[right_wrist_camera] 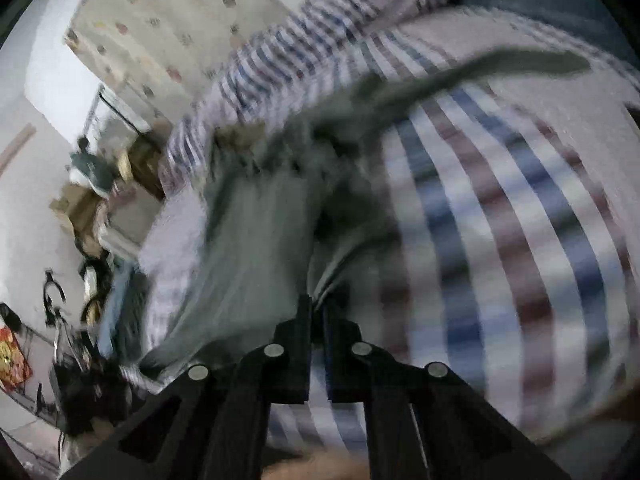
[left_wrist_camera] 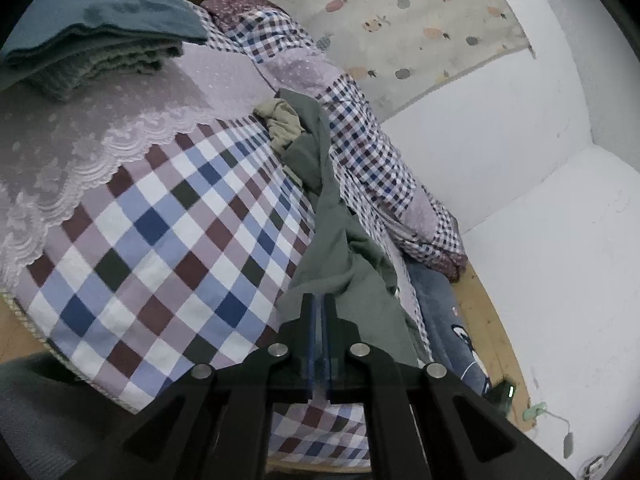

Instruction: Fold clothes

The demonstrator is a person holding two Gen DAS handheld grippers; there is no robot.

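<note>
- Grey garment (left_wrist_camera: 340, 240) was seen stretched in a long twisted strip across the checked bedspread (left_wrist_camera: 160, 248), from the middle of the bed down to the near edge.
- Left gripper (left_wrist_camera: 319, 300) was seen with its jaws pressed together on the near end of the garment, cloth pinched between them.
- A crumpled beige cloth (left_wrist_camera: 280, 120) was seen at the far end of the garment, touching it.
- A stack of folded blue and grey clothes (left_wrist_camera: 100, 36) was seen on a lilac lace cover (left_wrist_camera: 120, 120) at the upper left, well apart from the garment.
- A rolled quilt with small checks (left_wrist_camera: 360, 140) was seen along the far side of the bed, against a white wall (left_wrist_camera: 500, 140).
- The right wrist view was heavily blurred by motion.
- Right gripper (right_wrist_camera: 319, 304) was seen with its jaws close together on a fold of the same garment (right_wrist_camera: 256, 240), which spread away over the bedspread (right_wrist_camera: 500, 240), one thin end trailing to the upper right.
- Cluttered furniture was seen at the left of that view, too blurred to be told apart.
</note>
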